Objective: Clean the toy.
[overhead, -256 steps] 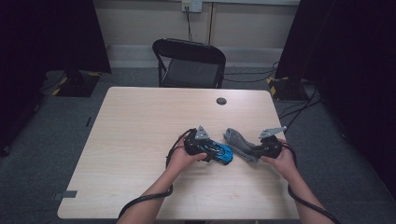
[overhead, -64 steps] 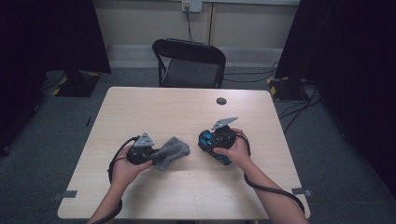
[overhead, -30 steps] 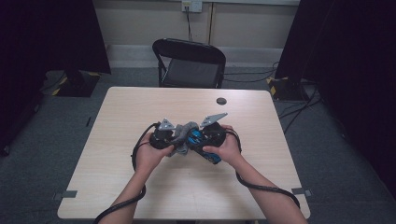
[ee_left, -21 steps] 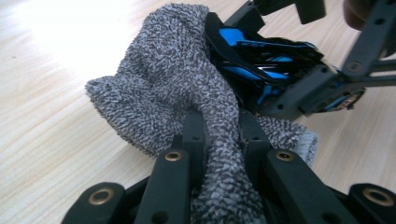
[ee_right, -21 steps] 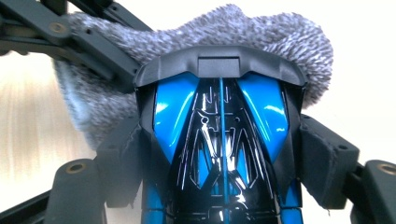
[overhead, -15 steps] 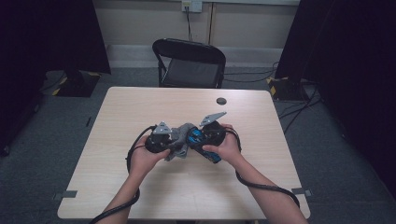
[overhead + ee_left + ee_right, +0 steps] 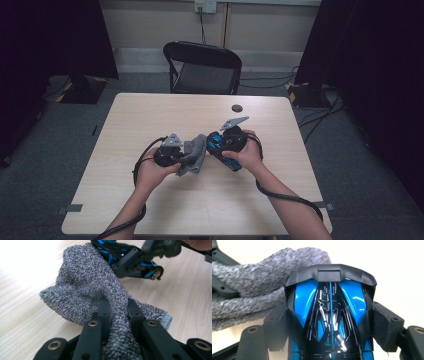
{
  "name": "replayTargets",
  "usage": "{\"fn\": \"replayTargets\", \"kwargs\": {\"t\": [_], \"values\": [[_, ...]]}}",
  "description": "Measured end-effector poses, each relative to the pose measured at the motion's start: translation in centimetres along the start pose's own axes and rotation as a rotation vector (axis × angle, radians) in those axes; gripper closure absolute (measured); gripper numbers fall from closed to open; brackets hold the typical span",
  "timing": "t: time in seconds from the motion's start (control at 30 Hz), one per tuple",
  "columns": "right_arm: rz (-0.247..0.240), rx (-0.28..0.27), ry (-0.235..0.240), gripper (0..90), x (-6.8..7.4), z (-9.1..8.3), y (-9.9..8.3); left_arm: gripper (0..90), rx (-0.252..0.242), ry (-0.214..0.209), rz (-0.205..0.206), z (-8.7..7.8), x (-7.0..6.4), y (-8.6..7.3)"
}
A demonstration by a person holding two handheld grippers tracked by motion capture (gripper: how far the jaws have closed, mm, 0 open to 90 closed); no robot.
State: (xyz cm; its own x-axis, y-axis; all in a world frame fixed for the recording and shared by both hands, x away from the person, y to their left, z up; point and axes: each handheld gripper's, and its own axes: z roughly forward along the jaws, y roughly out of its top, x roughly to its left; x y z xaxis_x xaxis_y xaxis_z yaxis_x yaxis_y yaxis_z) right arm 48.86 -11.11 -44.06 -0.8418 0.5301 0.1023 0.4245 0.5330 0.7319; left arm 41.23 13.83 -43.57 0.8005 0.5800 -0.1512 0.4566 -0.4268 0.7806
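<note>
Low in the high view, your forearms come in from the bottom edge and meet at the middle of the table (image 7: 150, 210). Your left gripper (image 7: 172, 156) is clamped on a bunched grey cloth (image 7: 100, 290), a fold of it pinched between the two black jaws at the bottom centre of the left gripper view. Your right gripper (image 7: 227, 142) grips a blue and black toy car (image 7: 329, 315) by its sides, jaws pressed against the body. Cloth and car touch at the centre of the frame, so you seem to be wiping the car. Next, draw the cloth along the car's shell while keeping the right grip firm, or the car may twist. Farther up, a small dark disc (image 7: 236, 108) lies near the table's far edge, and a black chair (image 7: 202, 67) stands behind.
</note>
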Motion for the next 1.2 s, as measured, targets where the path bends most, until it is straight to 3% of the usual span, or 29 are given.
{"fn": "replayTargets", "kwargs": {"t": [0.33, 0.53, 0.63, 0.73, 0.9, 1.2], "values": [[0.026, -0.010, -0.030, 25.8, -1.4, -0.8, 0.1, 77.3, 0.020, -0.001, 0.003, -0.9, 0.2, -0.7], [0.031, -0.016, -0.032, 25.8, -1.8, -1.7, -0.4, 77.2, -0.007, 0.076, -0.067, -2.9, 2.2, -1.8], [0.020, -0.012, -0.017, 25.8, -1.4, -1.8, -0.6, 77.2, -0.049, 0.127, -0.115, -3.8, 3.4, -1.7], [0.007, -0.011, 0.000, 25.8, -0.8, -1.6, -0.7, 77.2, -0.058, 0.170, -0.127, -4.2, 4.3, -1.0], [-0.008, -0.013, 0.030, 25.8, 0.2, -1.2, -0.6, 77.2, -0.069, 0.224, -0.154, -3.7, 5.1, 0.0], [-0.036, -0.006, 0.077, 25.8, 1.7, -0.2, -0.5, 77.2, -0.058, 0.214, -0.149, -0.5, 4.8, 1.3]]}}
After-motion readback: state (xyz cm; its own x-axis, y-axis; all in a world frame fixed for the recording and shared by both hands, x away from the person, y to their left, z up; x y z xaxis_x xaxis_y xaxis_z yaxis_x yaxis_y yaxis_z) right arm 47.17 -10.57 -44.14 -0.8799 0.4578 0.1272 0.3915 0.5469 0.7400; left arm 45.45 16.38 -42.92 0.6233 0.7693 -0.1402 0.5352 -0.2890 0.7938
